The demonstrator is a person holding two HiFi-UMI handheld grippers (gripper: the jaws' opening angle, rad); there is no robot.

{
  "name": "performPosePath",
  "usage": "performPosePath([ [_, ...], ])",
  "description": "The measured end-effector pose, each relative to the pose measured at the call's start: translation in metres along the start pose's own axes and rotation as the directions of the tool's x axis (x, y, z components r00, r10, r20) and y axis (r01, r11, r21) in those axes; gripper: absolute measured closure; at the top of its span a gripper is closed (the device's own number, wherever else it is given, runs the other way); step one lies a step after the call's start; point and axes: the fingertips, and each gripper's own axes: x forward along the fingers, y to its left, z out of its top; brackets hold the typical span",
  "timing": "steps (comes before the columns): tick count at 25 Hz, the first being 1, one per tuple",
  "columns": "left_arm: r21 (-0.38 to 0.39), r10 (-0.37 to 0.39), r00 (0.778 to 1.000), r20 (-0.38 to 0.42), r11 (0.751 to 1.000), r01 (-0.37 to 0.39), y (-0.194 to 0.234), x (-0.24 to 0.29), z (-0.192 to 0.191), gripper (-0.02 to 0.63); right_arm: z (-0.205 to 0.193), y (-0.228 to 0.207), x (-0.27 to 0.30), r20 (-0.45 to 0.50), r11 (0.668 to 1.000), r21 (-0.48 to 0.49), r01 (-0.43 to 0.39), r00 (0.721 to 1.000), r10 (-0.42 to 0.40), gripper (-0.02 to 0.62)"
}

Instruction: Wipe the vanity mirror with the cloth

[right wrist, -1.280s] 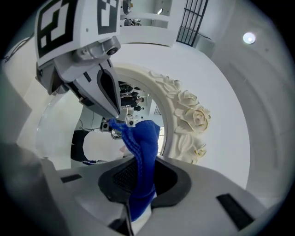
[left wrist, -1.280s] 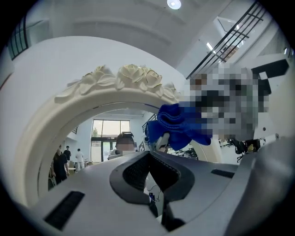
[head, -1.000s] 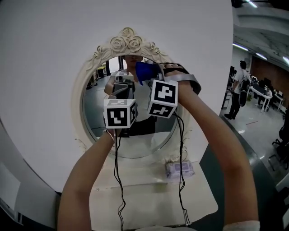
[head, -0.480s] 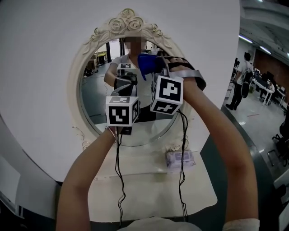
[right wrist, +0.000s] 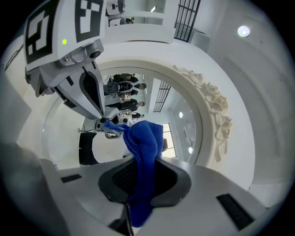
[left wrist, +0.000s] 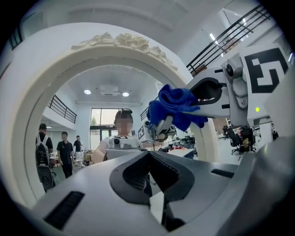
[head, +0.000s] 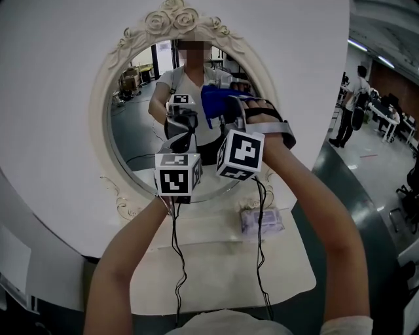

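The oval vanity mirror (head: 134, 131) in a cream rose-carved frame (head: 171, 18) stands on a cream table. My right gripper (head: 226, 112) is shut on a blue cloth (head: 218, 99) held against the upper right of the glass. From the right gripper view the cloth (right wrist: 143, 156) hangs bunched between the jaws. The left gripper (head: 180, 134) hovers just left of it, in front of the glass, shut with nothing in it. In the left gripper view its jaws (left wrist: 150, 159) meet, and the cloth (left wrist: 177, 106) shows to the upper right, touching its own reflection.
A small pale packet (head: 260, 221) lies on the tabletop (head: 216, 275) under the mirror's right side. Cables hang from both grippers over the table. A white curved panel (head: 59, 78) backs the mirror. People stand in the hall at the far right (head: 357, 91).
The right gripper and the cloth now sit lower on the glass relative to the frame's rose top. The left gripper has kept its place beside it.
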Motion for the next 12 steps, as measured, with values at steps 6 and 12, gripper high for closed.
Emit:
performPosePath([
  [6,-0.022,-0.016,0.998,-0.053,1.000,0.015,-0.014,-0.003,-0.041,0.601,-0.011,0.048,-0.006,-0.036,0.998,0.025,-0.050,0.998,0.051,0.529],
  [12,-0.018,-0.031,0.993,-0.114,0.999,0.029,-0.024,-0.005,-0.077,0.601,-0.020,0.094,-0.007,-0.042,0.991,0.066,-0.118,0.992,0.121,0.529],
])
